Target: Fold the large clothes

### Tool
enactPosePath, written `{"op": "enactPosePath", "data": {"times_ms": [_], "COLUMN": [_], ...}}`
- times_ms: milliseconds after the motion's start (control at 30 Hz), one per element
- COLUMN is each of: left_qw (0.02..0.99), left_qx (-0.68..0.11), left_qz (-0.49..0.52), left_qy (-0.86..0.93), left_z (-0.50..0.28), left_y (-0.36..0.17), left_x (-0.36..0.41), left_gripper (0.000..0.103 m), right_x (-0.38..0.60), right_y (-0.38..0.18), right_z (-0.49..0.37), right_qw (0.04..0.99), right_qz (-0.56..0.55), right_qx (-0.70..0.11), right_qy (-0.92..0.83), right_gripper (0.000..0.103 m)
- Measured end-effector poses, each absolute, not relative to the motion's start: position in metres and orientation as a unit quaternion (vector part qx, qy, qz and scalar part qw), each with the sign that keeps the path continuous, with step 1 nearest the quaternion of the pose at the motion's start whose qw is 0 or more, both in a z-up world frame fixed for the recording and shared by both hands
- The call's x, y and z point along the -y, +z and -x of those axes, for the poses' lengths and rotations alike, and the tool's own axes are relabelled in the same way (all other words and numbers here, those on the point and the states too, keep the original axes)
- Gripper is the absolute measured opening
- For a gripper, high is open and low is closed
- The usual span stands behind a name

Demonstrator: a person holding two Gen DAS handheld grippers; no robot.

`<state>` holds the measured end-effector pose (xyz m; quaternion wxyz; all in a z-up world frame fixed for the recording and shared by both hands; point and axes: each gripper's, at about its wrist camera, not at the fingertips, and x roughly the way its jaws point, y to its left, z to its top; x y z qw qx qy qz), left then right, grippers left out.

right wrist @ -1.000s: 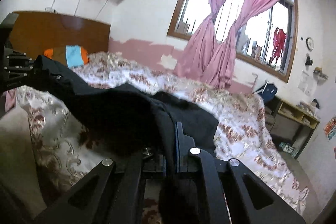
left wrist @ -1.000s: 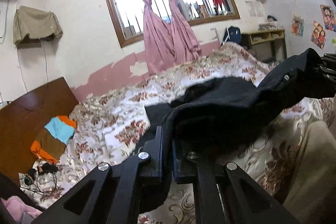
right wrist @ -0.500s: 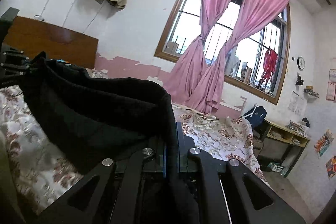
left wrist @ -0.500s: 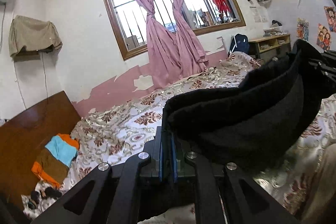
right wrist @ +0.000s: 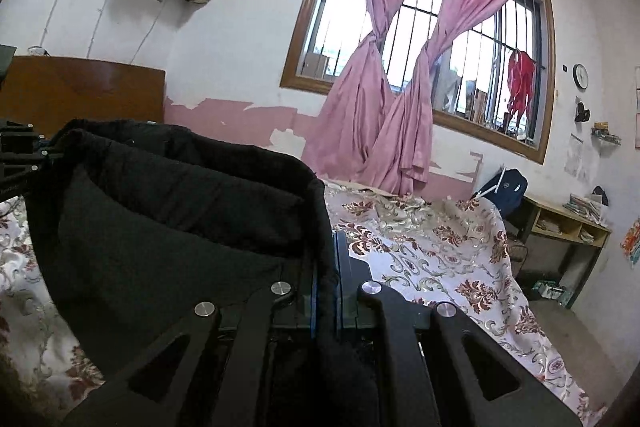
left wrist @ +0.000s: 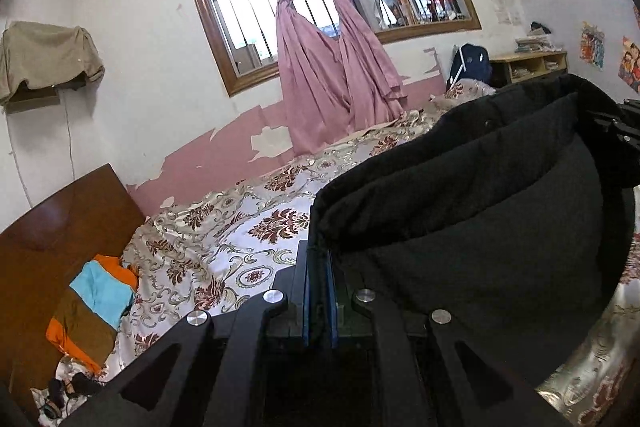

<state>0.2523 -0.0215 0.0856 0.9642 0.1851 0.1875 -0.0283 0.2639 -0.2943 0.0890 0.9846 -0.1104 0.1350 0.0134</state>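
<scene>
Black fleecy garment (left wrist: 480, 211), thick and soft-napped, hung in the air above the floral bedspread (left wrist: 240, 227), stretched between the two grippers. The left gripper (left wrist: 319, 259) had its blue-lined jaws pressed together on one corner of the cloth, and the right gripper (right wrist: 326, 267) was likewise pinched tight on the other corner, a bunch of fabric spilling back over its frame. Between them the upper edge ran in a doubled band, and the body sagged in a deep belly below.

Judging by that sag, the cloth looked fairly heavy and quite limp, so it would likely droop and bunch rather than keep a crease; the nap seemed grippy rather than slippery. Corners and the hemmed edge appeared the soundest places to hold, since a pinch in the middle would only gather folds.

What kind of garment it was could not be told: no sleeves or legs showed clearly. Its lower edge was cut off behind the gripper frames, so whether it touched the bed stayed uncertain. Each view showed only a dark sliver of the opposite gripper.
</scene>
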Motion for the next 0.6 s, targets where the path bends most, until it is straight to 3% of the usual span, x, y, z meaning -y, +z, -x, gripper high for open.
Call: {"op": "enactPosePath", "data": {"times_ms": [600], "left_qw": [0.943], "left_qx": [-0.277], "left_qz": [-0.18], "left_qy": [-0.033], "left_z": [-0.405], "left_y": [0.012], "left_x": [0.035], "left_gripper": [0.007], "right_x": [0.302], "right_y": [0.026], "right_z": [-0.443], "right_qw": [0.96], "right_qz": [0.121], "right_qx": [-0.252], "right_qy": [0.023], "right_gripper": [0.005]}}
